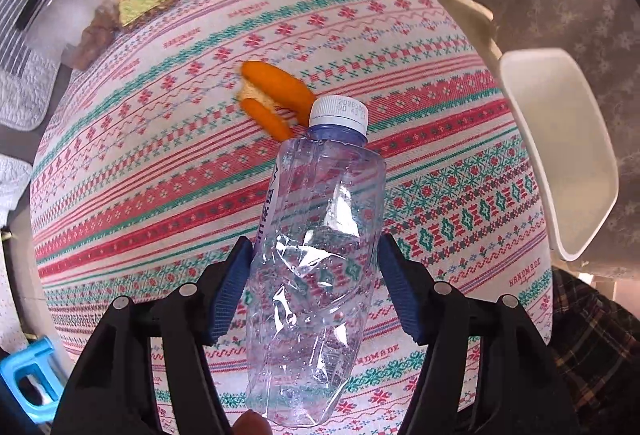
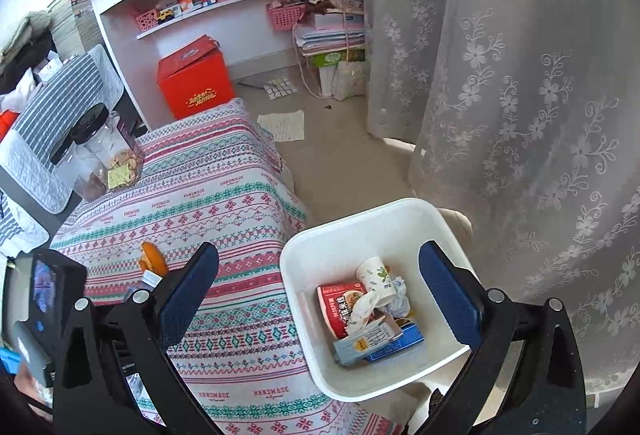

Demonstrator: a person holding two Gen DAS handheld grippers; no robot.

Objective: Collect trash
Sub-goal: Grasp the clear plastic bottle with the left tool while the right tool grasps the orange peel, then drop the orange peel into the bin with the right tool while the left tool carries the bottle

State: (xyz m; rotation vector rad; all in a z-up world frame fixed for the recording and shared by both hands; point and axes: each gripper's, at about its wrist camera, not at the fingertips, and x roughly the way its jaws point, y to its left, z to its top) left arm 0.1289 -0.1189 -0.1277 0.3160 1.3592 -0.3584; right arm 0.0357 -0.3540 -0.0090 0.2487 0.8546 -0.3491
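Left wrist: we look almost straight down, close over the patterned counter (image 1: 168,171). Right wrist: we sit higher, tilted forward past the counter's edge towards the white bin (image 2: 304,339). Both views share the counter, orange peel (image 1: 276,95) and bin.

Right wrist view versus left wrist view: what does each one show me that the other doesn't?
Only the right wrist view shows inside the white bin: a paper cup, a red packet, a blue carton. The right gripper is empty. Only the left view shows the crushed bottle between the left gripper pads. Both show the orange peel on the patterned cloth.
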